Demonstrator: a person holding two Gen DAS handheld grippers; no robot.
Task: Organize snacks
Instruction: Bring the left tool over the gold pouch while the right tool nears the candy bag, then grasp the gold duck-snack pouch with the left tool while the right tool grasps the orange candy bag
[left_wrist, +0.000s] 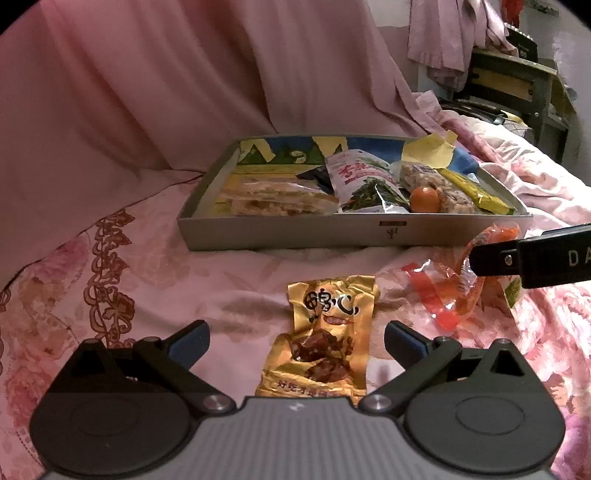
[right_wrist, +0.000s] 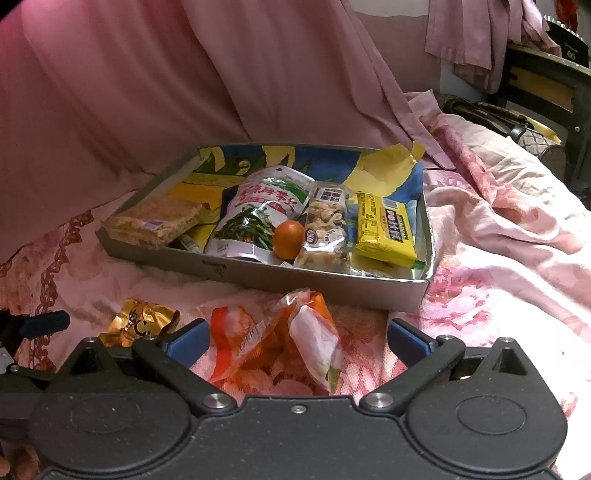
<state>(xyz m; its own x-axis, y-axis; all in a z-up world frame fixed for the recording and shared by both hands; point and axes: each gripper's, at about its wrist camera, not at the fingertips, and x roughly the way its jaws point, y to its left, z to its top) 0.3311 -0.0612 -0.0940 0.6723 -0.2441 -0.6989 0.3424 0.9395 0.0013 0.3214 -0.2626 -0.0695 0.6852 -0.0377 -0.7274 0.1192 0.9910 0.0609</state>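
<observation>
A grey tray (left_wrist: 280, 232) on the bed holds several snacks: a cracker pack (left_wrist: 273, 197), a green-and-white pouch (left_wrist: 362, 181), a small orange (left_wrist: 424, 199), a nut pack (right_wrist: 327, 229) and a yellow pack (right_wrist: 388, 232). A gold snack packet (left_wrist: 325, 339) lies on the bedspread between the fingers of my open left gripper (left_wrist: 295, 341). Clear orange packets (right_wrist: 280, 343) lie in front of the tray (right_wrist: 332, 288), between the fingers of my open right gripper (right_wrist: 297, 339). The gold packet (right_wrist: 140, 325) shows at left in the right wrist view.
A pink flowered bedspread (left_wrist: 147, 280) covers the bed. A pink curtain (left_wrist: 166, 81) hangs behind the tray. Dark furniture (left_wrist: 517, 81) stands at the far right. The right gripper's black finger (left_wrist: 532, 258) reaches in from the right over the orange packets (left_wrist: 454, 291).
</observation>
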